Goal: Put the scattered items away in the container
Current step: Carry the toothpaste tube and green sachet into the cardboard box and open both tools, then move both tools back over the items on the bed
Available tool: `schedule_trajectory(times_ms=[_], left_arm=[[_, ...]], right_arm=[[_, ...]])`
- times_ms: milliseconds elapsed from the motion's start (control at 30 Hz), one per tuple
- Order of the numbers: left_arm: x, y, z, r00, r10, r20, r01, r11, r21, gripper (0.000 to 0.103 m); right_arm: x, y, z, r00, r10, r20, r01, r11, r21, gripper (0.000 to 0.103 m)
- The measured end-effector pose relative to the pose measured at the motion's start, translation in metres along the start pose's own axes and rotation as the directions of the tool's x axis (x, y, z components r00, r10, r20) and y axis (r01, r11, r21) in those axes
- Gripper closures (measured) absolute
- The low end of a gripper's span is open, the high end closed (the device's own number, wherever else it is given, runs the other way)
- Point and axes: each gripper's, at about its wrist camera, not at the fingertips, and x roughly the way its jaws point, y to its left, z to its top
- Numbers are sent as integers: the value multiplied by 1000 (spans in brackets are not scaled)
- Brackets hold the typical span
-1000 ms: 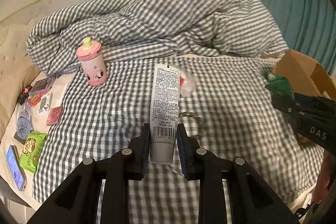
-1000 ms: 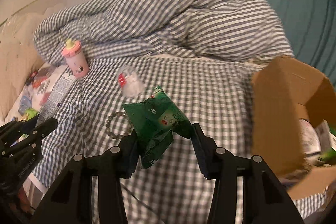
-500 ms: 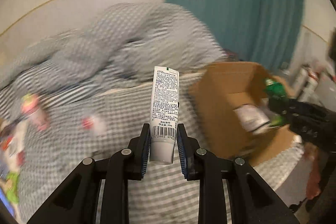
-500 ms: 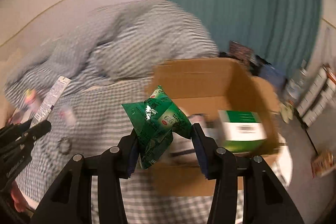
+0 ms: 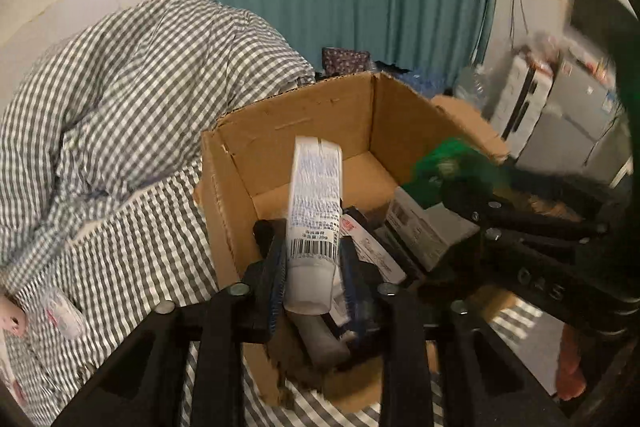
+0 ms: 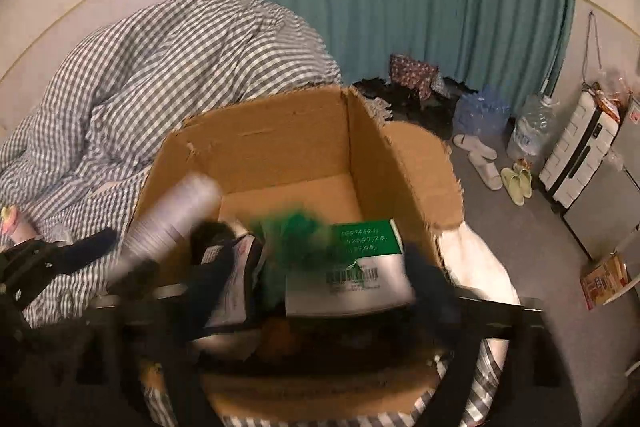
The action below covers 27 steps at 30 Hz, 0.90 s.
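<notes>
The open cardboard box [image 5: 304,115] [image 6: 280,135] stands on the checked bed and holds several packs, among them a green-and-white carton [image 6: 360,267]. My left gripper [image 5: 312,259] hangs over the box's near left corner. Its jaws are opening; the white tube [image 5: 314,211] still stands between the pads, tilted and loose. My right gripper [image 6: 320,267] is over the box with its jaws opening wide. The green snack packet [image 6: 296,239] is a blur below them, free of the fingers. The left wrist view shows the same packet [image 5: 448,163] beside the right gripper [image 5: 520,227].
A bunched checked duvet [image 5: 140,87] lies left of the box. A pink bottle [image 6: 10,223] and a small clear item [image 5: 60,311] stay on the bed at far left. Right of the box are a teal curtain [image 6: 400,7], slippers [image 6: 516,183], water bottles and a suitcase [image 6: 580,155].
Both grippers swung right from the bed to above the box. The right jaws spread and the green packet dropped out. The left jaws widened around the tube.
</notes>
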Motion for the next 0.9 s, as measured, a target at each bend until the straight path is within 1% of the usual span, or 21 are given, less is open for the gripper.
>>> schedule_trajectory(times_ms=[33,67,100,133,333,467,567,700,767,900], left_arm=[[2,-3,0,1000,27,10,-27,1000,11,22],[1,-5,-2,998,50,25,-50,999,13,11],[0,-4,-4,997,67,46,-68,998,11,5],[-2,-1,-7,996,71,60,-71,997,10,5],[-12,15,-9,994,95,57,-94,995,-13,5],[-26,29,-17,991,116,60,-113,993,-45,5],[-44,44,-28,986,156,62,-150,985,-87,5],[-77,72,-51,967,246,60,-233,957,-171,5],[-99,91,-65,956,288,59,-268,936,-226,5],[-134,125,-90,937,346,50,-315,899,-305,4]], right_arm=[[-1,0,1,1000,-4,10,4,1000,8,10],[0,0,3,1000,1,15,-2,1000,16,10],[0,0,5,1000,27,16,-27,999,24,10],[0,-1,5,999,36,16,-37,999,30,10],[-5,11,2,999,44,13,-45,999,24,10],[-21,28,-2,998,52,23,-52,999,-7,10],[-35,44,-8,997,67,36,-66,997,-32,10],[-61,71,-20,993,105,55,-101,993,-69,10],[-70,83,-26,991,118,62,-112,990,-85,10],[-96,119,-41,983,165,77,-154,979,-133,10]])
